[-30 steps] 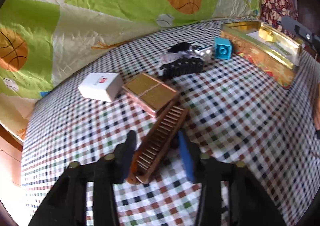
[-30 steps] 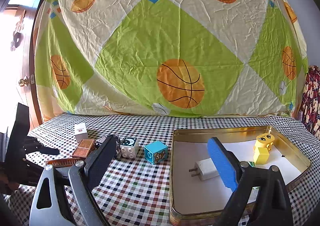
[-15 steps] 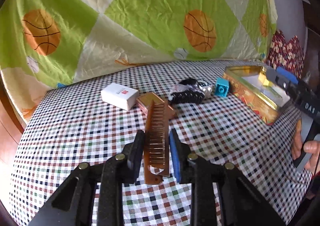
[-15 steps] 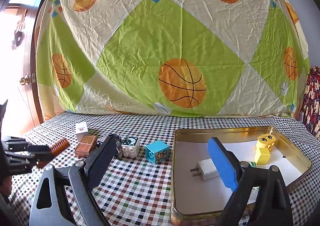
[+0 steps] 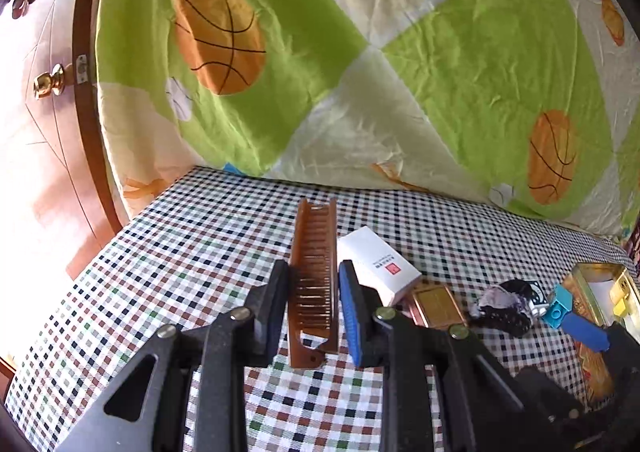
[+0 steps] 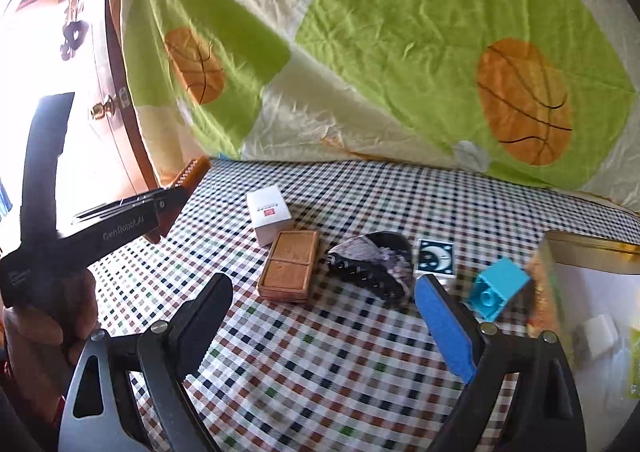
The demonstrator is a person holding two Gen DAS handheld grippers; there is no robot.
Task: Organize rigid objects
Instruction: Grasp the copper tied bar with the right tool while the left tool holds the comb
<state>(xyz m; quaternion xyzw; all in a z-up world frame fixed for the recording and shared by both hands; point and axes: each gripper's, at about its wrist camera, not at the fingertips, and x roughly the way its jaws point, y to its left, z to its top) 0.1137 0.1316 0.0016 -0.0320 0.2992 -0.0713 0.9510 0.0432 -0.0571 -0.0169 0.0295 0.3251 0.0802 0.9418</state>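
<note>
A checked cloth [image 6: 320, 364] covers the surface that carries everything. A brown case [image 6: 289, 271] lies flat on it, and serves as landmark. Touching its far corner stands a white box [image 6: 269, 214]. Just right of the case rests a dark hair clip [image 6: 370, 266]. Right of the clip sits a moon cube [image 6: 435, 258], then a blue brick [image 6: 498, 288], tilted, beside a gold tin [image 6: 588, 252] farthest right.
</note>
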